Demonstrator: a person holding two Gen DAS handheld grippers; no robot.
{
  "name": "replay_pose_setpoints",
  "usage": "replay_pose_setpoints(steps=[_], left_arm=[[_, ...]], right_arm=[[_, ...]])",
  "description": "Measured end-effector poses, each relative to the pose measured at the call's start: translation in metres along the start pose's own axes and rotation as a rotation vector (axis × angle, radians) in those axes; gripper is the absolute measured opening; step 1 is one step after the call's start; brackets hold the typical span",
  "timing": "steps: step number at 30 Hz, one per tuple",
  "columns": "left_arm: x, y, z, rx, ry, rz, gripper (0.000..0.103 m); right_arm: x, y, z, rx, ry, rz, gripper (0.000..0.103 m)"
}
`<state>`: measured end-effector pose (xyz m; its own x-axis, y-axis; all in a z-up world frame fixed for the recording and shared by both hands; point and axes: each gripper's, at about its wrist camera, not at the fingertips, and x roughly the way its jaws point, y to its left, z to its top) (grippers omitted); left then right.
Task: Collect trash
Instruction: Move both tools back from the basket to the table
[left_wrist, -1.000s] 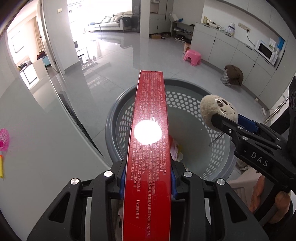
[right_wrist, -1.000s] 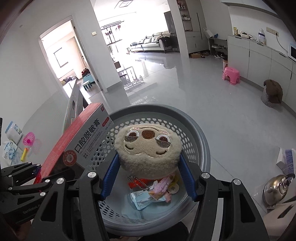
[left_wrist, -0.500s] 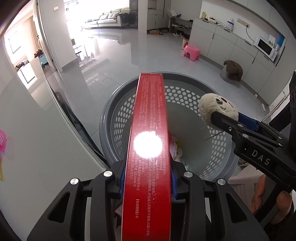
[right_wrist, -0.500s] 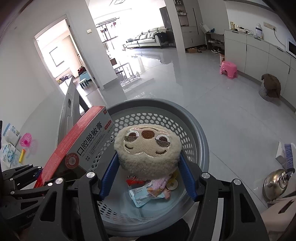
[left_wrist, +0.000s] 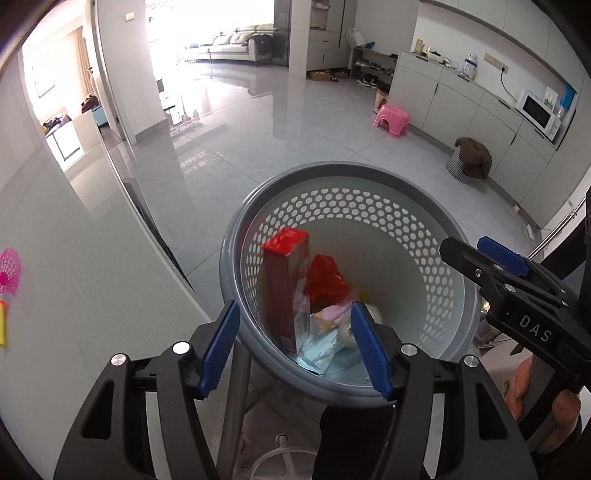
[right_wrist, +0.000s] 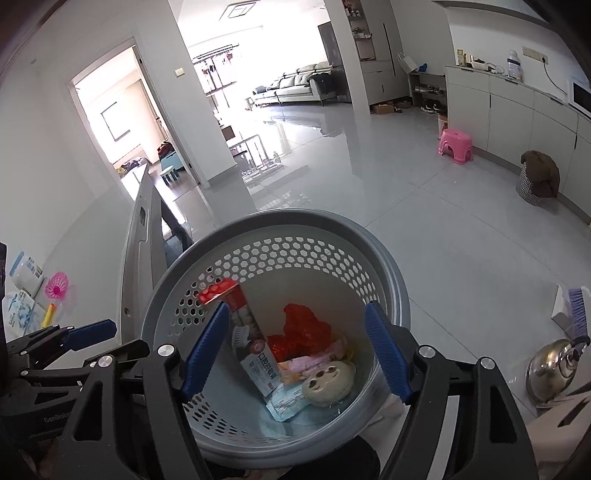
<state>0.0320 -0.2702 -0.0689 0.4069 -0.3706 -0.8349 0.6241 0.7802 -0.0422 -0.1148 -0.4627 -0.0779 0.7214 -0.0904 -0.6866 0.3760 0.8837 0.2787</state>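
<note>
Inside the basket (right_wrist: 388, 280), the released box (right_wrist: 255, 354) and plush (right_wrist: 327, 382) apparently now rest.

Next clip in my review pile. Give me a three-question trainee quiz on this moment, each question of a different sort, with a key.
1. True or false: the red box stands on end inside the grey basket.
2. Multiple choice: the round plush face lies (A) between the right gripper's pads, (B) on the basket's bottom, (C) on the floor.
3. Fill in: the left gripper holds ____.

Key
1. True; it leans against the perforated wall.
2. B, beside the wrappers.
3. Nothing; its jaws are opening, as are the right gripper's, both empty above the basket.
</note>
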Motion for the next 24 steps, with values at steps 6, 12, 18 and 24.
replay_pose_setpoints(steps=[6, 12, 18, 24], left_arm=[[-0.006, 0.007, -0.003, -0.021, -0.014, 0.003, 0.061], [-0.014, 0.018, -0.006, -0.036, -0.029, 0.001, 0.061], [-0.027, 0.032, -0.009, -0.068, -0.063, 0.013, 0.067], [-0.047, 0.055, -0.015, -0.128, -0.11, 0.047, 0.077]], right_arm=[[-0.005, 0.008, 0.001, -0.014, -0.007, 0.004, 0.073], [-0.009, 0.016, 0.004, -0.029, -0.008, 0.007, 0.073], [-0.014, 0.03, 0.001, -0.054, -0.017, 0.021, 0.073], [-0.019, 0.051, 0.0, -0.095, -0.028, 0.053, 0.075]])
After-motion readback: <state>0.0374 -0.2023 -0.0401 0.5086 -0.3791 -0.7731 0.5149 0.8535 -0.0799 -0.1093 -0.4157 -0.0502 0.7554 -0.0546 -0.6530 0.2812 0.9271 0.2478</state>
